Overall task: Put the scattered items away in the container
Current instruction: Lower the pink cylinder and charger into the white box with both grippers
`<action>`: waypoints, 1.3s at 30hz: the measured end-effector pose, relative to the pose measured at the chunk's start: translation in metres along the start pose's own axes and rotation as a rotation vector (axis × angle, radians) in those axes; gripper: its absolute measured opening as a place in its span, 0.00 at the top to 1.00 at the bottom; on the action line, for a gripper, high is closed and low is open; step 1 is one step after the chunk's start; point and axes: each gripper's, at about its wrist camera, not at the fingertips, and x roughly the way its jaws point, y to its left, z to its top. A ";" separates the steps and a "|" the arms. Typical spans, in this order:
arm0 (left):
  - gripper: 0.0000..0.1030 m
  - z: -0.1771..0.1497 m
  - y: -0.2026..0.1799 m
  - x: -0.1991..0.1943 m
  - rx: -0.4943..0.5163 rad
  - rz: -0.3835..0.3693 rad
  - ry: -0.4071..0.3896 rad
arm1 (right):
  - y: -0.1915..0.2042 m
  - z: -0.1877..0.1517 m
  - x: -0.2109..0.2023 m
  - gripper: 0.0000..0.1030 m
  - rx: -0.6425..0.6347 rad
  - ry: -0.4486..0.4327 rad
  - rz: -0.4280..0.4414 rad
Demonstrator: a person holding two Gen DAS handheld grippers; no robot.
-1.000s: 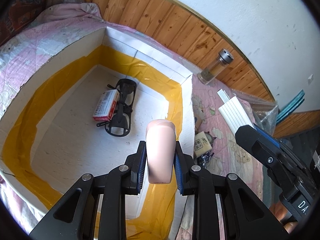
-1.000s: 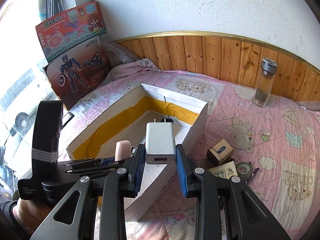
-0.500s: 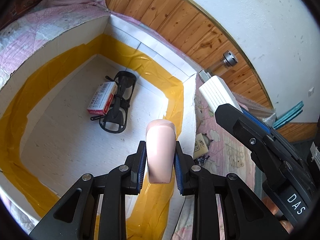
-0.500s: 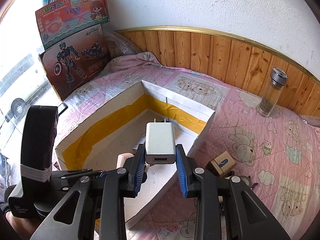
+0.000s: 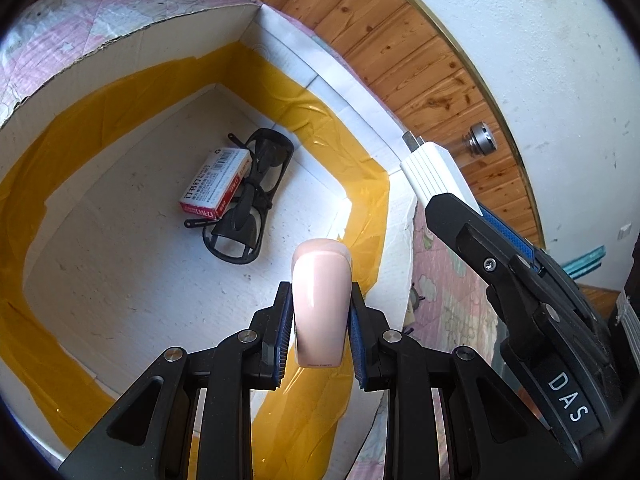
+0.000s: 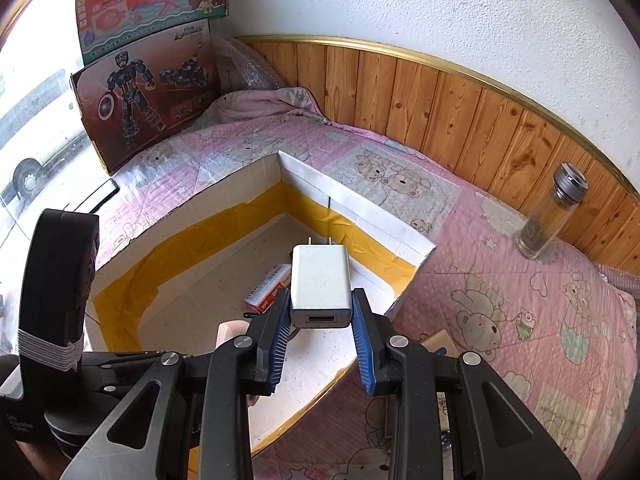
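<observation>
My left gripper [image 5: 319, 312] is shut on a pale pink oblong case [image 5: 320, 304], held over the inside of the white cardboard box [image 5: 120, 40] lined with yellow tape. On the box floor lie a red-and-white staples box [image 5: 216, 188] and black glasses [image 5: 252, 200]. My right gripper [image 6: 322, 320] is shut on a white USB charger [image 6: 320, 280], prongs pointing away, hanging over the box's near right corner. That charger [image 5: 436, 172] and the right gripper's fingers [image 5: 500, 248] show at the right of the left wrist view. The left gripper [image 6: 236, 330] with the pink case sits low left in the right wrist view.
The box [image 6: 360, 200] rests on a pink quilted blanket [image 6: 500, 280]. A glass bottle [image 6: 552, 216] with a metal cap stands by the wooden wall panel. A small tan box [image 6: 440, 342] lies right of the container. Toy boxes [image 6: 144, 56] lean at the back left.
Both grippers have moved in over the box with their loads and rolled a little. The right gripper with the charger now reaches over the box's corner; the glasses and staples box look nearer.
</observation>
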 end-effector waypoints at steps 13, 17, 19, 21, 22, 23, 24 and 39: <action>0.74 0.004 0.004 0.009 -0.082 0.002 0.005 | -0.004 0.009 0.026 0.70 -0.060 0.059 -0.033; 0.74 0.003 0.003 0.017 -0.091 0.003 0.026 | -0.007 0.014 0.032 0.70 -0.039 0.088 0.000; 0.74 0.002 0.003 0.020 -0.098 0.003 0.036 | -0.009 0.016 0.036 0.70 -0.025 0.105 0.021; 0.74 0.001 0.002 0.023 -0.100 0.011 0.037 | -0.009 0.018 0.040 0.70 -0.021 0.121 0.034; 0.74 0.002 0.003 0.023 -0.103 0.013 0.038 | -0.009 0.018 0.042 0.70 -0.023 0.128 0.035; 0.74 0.002 0.002 0.024 -0.105 0.016 0.038 | -0.009 0.019 0.044 0.70 -0.027 0.135 0.035; 0.74 0.002 0.002 0.025 -0.105 0.019 0.036 | -0.008 0.020 0.047 0.70 -0.033 0.145 0.037; 0.74 0.003 0.008 0.032 -0.213 0.000 0.067 | -0.012 0.031 0.081 0.70 -0.131 0.281 0.039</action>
